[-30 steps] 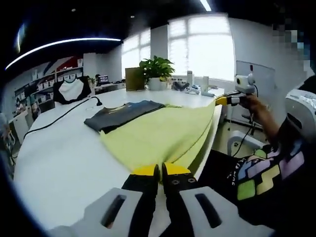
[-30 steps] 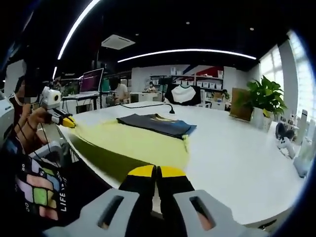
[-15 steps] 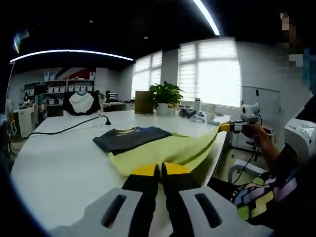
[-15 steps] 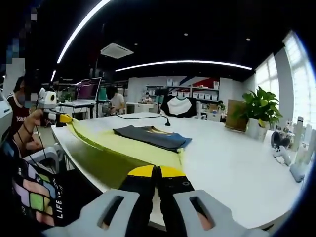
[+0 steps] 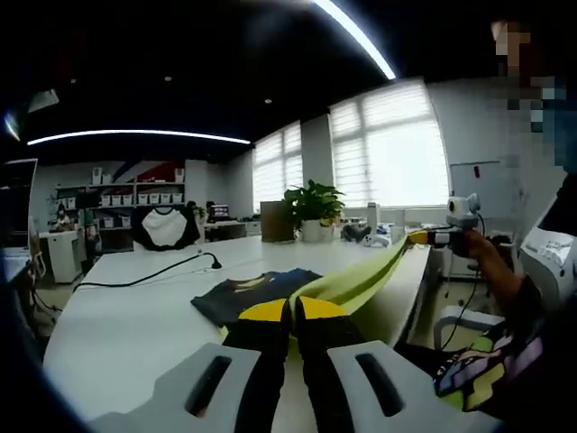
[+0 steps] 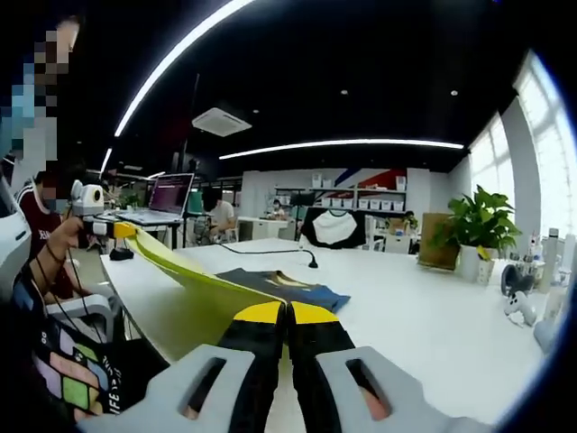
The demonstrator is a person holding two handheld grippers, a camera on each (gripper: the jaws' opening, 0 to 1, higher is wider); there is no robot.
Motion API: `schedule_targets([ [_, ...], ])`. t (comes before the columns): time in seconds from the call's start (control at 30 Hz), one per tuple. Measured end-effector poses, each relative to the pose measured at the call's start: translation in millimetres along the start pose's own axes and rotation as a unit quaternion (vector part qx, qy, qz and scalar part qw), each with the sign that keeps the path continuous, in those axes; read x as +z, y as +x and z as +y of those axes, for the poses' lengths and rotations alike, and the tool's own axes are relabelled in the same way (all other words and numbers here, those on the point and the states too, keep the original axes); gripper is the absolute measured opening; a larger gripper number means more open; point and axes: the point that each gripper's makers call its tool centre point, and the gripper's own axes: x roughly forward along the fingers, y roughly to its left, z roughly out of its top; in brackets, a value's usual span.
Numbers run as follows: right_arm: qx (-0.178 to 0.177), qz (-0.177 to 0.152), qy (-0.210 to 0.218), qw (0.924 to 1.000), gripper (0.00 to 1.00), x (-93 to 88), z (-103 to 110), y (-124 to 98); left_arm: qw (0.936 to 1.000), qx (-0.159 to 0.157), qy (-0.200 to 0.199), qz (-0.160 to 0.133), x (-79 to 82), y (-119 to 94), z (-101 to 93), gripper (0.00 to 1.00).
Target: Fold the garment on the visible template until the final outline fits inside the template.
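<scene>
While both tools are raised above the white counter (image 5: 126, 307), a yellow-green cloth (image 5: 361, 280) stretches taut between them, lifted off the counter along its near edge. The left tool (image 5: 290, 311) has its yellow-tipped jaws pressed together on one corner of the cloth, which runs from there up to the right tool (image 5: 416, 236), held out at arm's length by a hand (image 5: 469, 242) beside the counter's edge. From the right gripper view the right tool (image 6: 287, 314) is likewise clamped on its corner of the cloth (image 6: 185, 271), which rises toward the left tool (image 6: 122, 230), gripped by the person's hand (image 6: 70, 236). Just beyond the cloth, a dark folded garment (image 5: 248, 293) lies flat on the counter (image 6: 433, 316); it (image 6: 297, 290) sits near a black cable (image 5: 153, 275).
</scene>
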Motion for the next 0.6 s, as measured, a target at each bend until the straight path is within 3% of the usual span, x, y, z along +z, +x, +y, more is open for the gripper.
schedule_targets([
  [0.07, 0.001, -0.003, -0.005, 1.0, 0.0, 5.5, 0, 3, 0.9999, 0.003, -0.012, -0.005, 4.7, 0, 2.2, 0.03],
  [0.1, 0.0, -0.004, -0.007, 1.0, 0.0, 7.3, -1, 4, 0.9987, 0.004, -0.049, -0.011, 9.0, 0, 2.8, 0.03],
  [0.2, 0.002, -0.003, -0.019, 0.9998, 0.0, 14.8, -5, 12, 0.997, -0.001, -0.067, -0.038, 23.8, 1, 9.1, 0.03],
  [0.37, 0.014, -0.014, -0.012, 0.9997, 0.0, 29.1, -14, 26, 0.9986, -0.004, -0.035, -0.038, 41.8, 10, 17.4, 0.03],
  [0.47, 0.014, -0.025, -0.02, 0.9994, 0.0, 38.4, -21, 43, 0.9986, 0.009, -0.041, -0.032, 46.8, 25, 36.5, 0.03],
  [0.6, 0.006, -0.04, -0.041, 0.9983, 0.0, 45.4, -32, 62, 0.9991, 0.024, -0.016, -0.03, 57.2, 42, 53.3, 0.03],
])
